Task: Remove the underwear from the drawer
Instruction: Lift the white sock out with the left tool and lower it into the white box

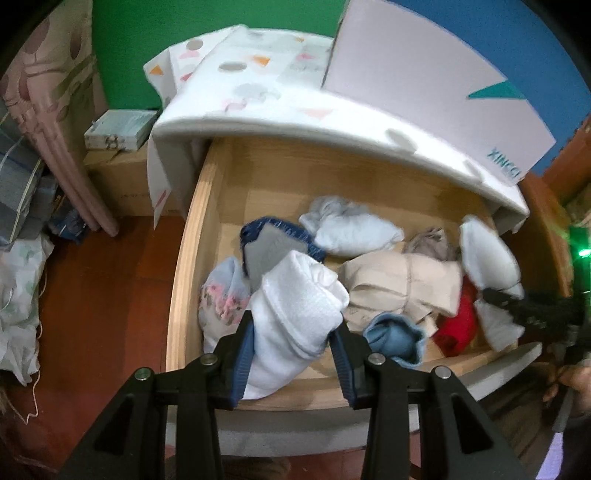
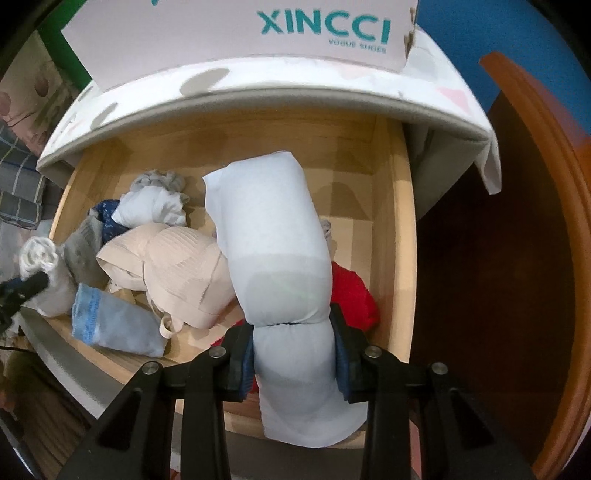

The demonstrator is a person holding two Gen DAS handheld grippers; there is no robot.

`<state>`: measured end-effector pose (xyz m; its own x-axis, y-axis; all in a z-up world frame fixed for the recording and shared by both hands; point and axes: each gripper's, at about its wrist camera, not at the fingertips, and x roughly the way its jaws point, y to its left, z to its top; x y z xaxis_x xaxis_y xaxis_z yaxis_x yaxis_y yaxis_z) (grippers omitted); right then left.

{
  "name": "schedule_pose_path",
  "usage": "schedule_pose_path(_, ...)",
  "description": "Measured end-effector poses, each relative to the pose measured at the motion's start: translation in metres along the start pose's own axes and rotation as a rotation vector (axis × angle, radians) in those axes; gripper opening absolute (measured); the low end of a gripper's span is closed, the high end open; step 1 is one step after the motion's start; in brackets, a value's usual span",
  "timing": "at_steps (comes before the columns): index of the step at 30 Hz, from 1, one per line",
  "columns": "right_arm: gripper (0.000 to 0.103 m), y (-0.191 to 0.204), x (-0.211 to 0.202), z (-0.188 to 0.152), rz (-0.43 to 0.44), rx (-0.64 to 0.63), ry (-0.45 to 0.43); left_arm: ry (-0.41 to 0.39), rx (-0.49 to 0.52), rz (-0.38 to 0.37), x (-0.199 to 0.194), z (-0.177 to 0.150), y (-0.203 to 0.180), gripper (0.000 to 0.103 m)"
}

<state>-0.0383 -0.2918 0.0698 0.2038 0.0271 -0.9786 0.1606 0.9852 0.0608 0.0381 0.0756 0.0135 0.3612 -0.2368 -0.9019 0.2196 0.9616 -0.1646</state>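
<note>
Pinched between the left gripper (image 1: 291,347) at the bottom centre of its view, a white rolled garment (image 1: 295,310) hangs over the front of the wooden drawer (image 1: 192,236), above red-brown floor (image 1: 107,295). Low in its own view, the right gripper (image 2: 293,349) squeezes a pale blue roll (image 2: 273,243) over the same drawer. Inside lie a beige bra (image 2: 173,273), a red piece (image 2: 352,291) and other underwear; a XINCCI shoebox (image 2: 240,33) sits on the patterned top (image 1: 266,92) above.
</note>
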Motion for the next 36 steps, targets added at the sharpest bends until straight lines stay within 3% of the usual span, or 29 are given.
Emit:
schedule_pose_path(9, 0.032, 0.000, 0.010, 0.000, 0.003, 0.001, 0.026, -0.108, 0.044, -0.049, -0.062, 0.042, -0.016, 0.039)
schedule_pose_path(23, 0.032, 0.010, 0.019, 0.001, -0.001, -0.009, 0.029, -0.316, 0.141, -0.076, -0.163, 0.171, -0.052, 0.039)
schedule_pose_path(30, 0.032, 0.003, 0.018, 0.001, 0.011, 0.002, 0.032, -0.338, 0.211, -0.117, -0.160, 0.231, -0.088, 0.039)
schedule_pose_path(36, 0.033, 0.000, 0.017, 0.001, 0.012, 0.006, 0.034, -0.272, 0.227, -0.137, -0.111, 0.262, -0.107, 0.040)
